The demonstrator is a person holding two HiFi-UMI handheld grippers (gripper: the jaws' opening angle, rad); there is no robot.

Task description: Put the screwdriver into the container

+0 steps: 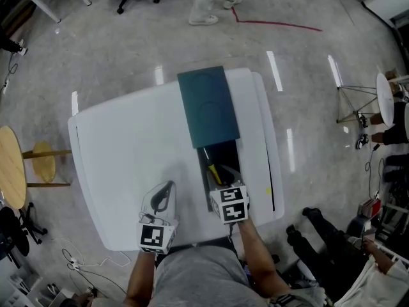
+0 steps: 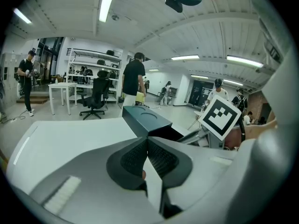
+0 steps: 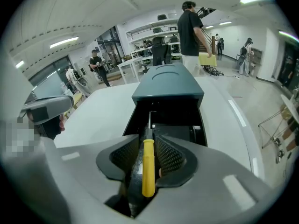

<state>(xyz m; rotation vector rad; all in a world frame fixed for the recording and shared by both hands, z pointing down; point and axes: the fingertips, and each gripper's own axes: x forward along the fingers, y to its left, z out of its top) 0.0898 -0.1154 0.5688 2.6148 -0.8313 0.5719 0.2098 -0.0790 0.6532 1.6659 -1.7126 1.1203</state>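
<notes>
Hovering at the near end of the container [image 1: 229, 155], low in the middle of the head view, the right gripper [image 3: 148, 141] has its jaws apart around the yellow-handled screwdriver [image 3: 148, 167]. The pads don't seem to press it, so I'd say the tool is being released. Its shaft points into the dark compartment, which is uncovered because the teal lid [image 1: 208, 107] sits toward the top of the frame. The left gripper [image 2: 147, 141], jaws together on nothing, waits over the white counter [image 1: 128, 146] just left of the box, probably to keep clear.
</notes>
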